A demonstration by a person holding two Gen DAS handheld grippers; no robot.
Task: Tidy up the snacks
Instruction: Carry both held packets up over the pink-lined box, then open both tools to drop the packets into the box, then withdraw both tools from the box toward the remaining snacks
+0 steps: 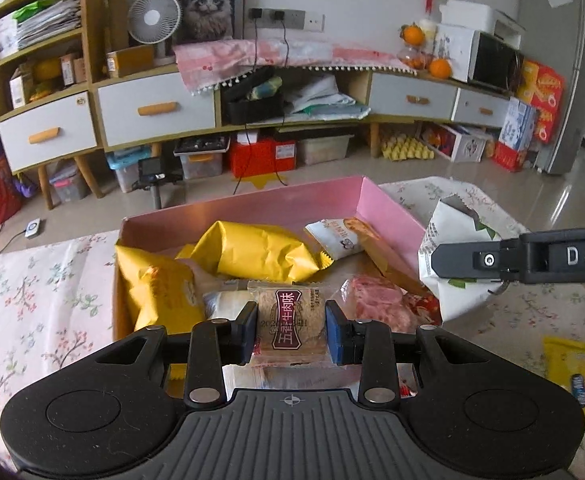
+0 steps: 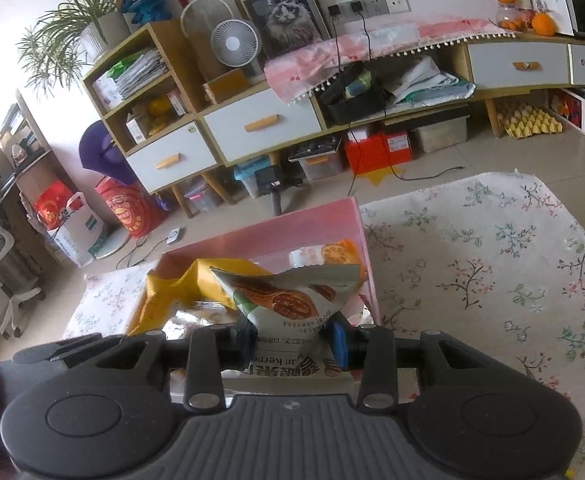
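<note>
Left tongs (image 1: 291, 330) | clear-wrapped brown biscuit packet (image 1: 291, 322) | pink box (image 1: 276, 204)

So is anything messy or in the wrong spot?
A bit. One yellow snack packet lies alone on the floral tablecloth, outside the pink box. Inside the box the bags are heaped crookedly. The walnut bag looks crumpled where the right gripper squeezes it.

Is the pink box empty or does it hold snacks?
It holds snacks: yellow bags and other packets lie inside the pink box.
</note>
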